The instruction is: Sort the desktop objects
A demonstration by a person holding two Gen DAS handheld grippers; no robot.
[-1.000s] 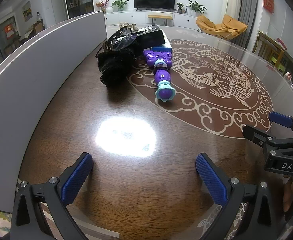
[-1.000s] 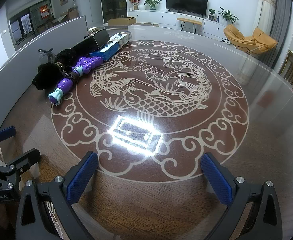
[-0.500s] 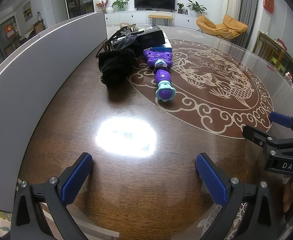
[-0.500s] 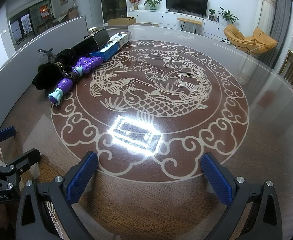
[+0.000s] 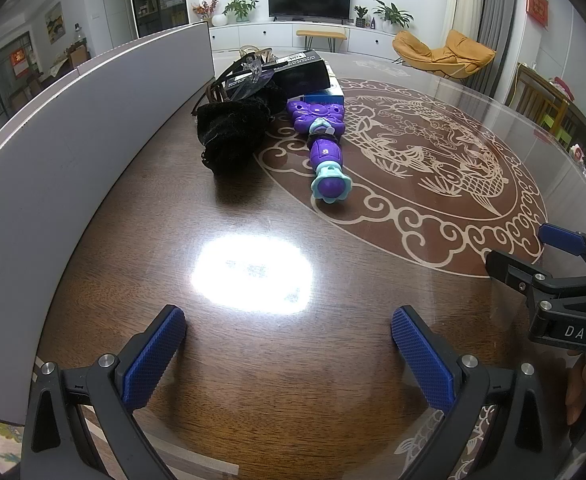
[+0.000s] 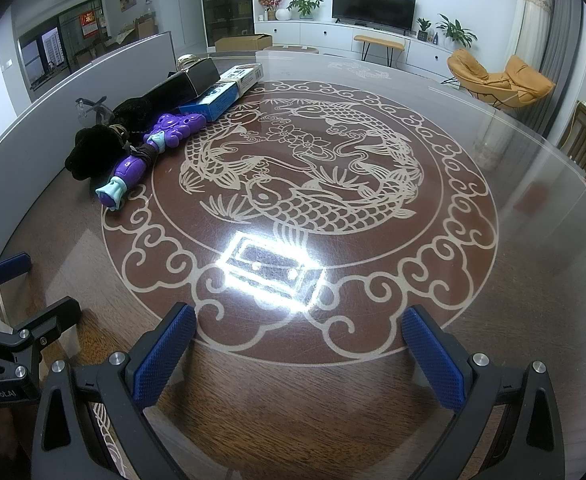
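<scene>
A purple toy wand (image 5: 325, 148) (image 6: 149, 152) with a teal flower end lies on the round table. Beside it sits a black velvet pouch (image 5: 233, 132) (image 6: 93, 148), with clear glasses (image 5: 249, 72) on top. Behind them lie a black box (image 5: 301, 70) (image 6: 185, 82) and a blue-and-white box (image 5: 327, 94) (image 6: 229, 88). My left gripper (image 5: 289, 340) hovers open near the table's front edge, well short of the pile. My right gripper (image 6: 299, 340) is open too, over the carp pattern's rim, and shows at the right edge of the left wrist view (image 5: 533, 256).
A grey partition board (image 5: 73, 120) (image 6: 53, 96) runs along the table's left side, close behind the pile. The glass-topped table (image 6: 473, 300) carries a carp medallion and bright lamp glare. A hand (image 5: 585, 384) holds the right gripper. Chairs stand beyond the far right edge.
</scene>
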